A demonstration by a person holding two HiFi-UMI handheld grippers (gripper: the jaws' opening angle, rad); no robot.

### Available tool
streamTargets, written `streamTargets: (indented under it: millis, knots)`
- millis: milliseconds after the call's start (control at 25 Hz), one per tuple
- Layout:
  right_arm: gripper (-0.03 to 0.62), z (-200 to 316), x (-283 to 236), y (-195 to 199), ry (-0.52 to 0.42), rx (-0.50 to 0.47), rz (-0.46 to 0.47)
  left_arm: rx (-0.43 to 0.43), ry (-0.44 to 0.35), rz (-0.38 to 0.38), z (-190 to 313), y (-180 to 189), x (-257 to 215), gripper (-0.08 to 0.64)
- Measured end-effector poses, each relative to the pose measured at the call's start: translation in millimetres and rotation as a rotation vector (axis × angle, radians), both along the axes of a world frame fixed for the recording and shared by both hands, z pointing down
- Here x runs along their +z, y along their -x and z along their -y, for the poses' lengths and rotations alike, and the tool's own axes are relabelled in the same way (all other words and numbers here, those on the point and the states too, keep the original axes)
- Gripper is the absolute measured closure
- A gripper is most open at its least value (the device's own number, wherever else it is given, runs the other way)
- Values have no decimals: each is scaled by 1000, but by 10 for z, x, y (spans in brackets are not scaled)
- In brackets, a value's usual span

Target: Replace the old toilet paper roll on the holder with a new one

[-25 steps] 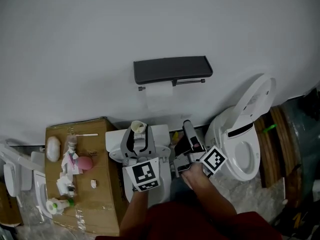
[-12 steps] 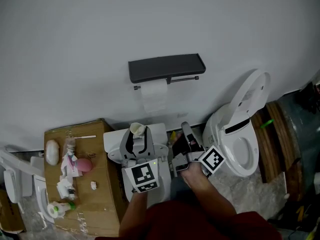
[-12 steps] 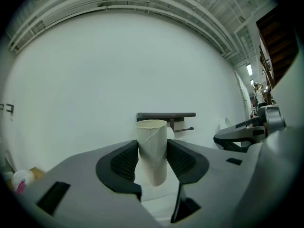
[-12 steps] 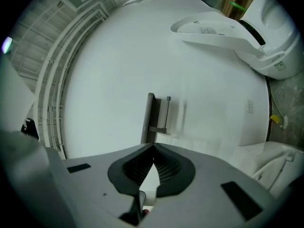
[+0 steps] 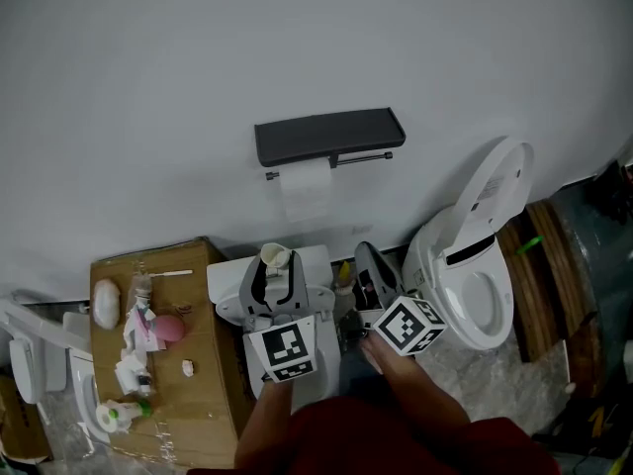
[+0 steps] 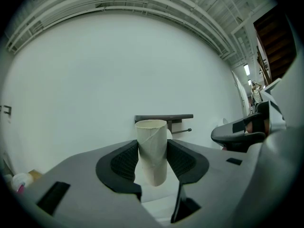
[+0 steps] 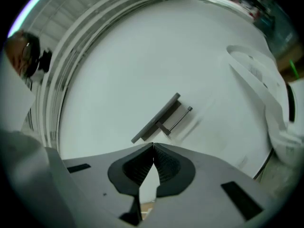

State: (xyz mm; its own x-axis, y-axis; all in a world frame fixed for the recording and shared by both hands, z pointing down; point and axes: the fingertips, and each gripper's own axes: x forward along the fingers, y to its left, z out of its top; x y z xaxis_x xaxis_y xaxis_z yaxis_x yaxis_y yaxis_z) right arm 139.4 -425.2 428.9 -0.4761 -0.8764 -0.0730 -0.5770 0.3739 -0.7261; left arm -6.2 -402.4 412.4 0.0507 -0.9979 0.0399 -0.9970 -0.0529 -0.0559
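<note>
1. The cardboard tube [image 6: 151, 146], which looks like the bare core of the used roll, is standing upright between the jaws of the left gripper [image 5: 276, 266]. The pads are pressing on its two sides. It is well clear of the wall, so the removal step appears to be done.
2. The holder [image 5: 329, 135], a dark shelf with a thin bar [image 5: 361, 158] beneath it, is hanging on the white wall ahead of both grippers. White paper [image 5: 305, 192] is hanging from the left part of that bar in the head view. It could be a roll already fitted, but it is blending into the wall, so the views are not settling that.
3. The right gripper [image 7: 153, 148] is pointing at the holder with its jaws pressed together and nothing between them. No spare roll is showing in either gripper.
4. Judging from this, the core is probably waiting to be discarded. Any fitting that remains is depending on what that white paper really is.
5. A toilet [image 5: 475, 295] with its lid raised is standing to the right, and a cluttered cardboard box [image 5: 198, 364] to the left.
</note>
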Motion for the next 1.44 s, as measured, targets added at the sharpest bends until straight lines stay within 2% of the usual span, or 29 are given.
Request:
streamTargets:
  millis: [200, 280, 360, 600, 760, 920, 1440]
  knots:
    - [575, -58, -137, 123, -161, 47, -461, -4, 9, 23, -7, 30, 16, 357]
    - [575, -64, -158, 150, -201, 57, -573, -2, -6, 18, -14, 21, -12, 357]
    - [575, -59, -160, 153, -217, 62, -634, 0, -4, 29, -24, 19, 2, 357]
    - [575, -37, -181, 122, -225, 71, -663, 3, 22, 47, -56, 14, 75, 357]
    - [575, -30, -161, 99, -208, 70, -643, 4, 22, 44, -58, 2, 82, 357]
    - [575, -23, -146, 66, -196, 80, -628, 1, 18, 73, -54, -4, 93, 357]
    - [575, -33, -162, 136, -221, 65, -638, 10, 8, 43, -55, -16, 65, 357]
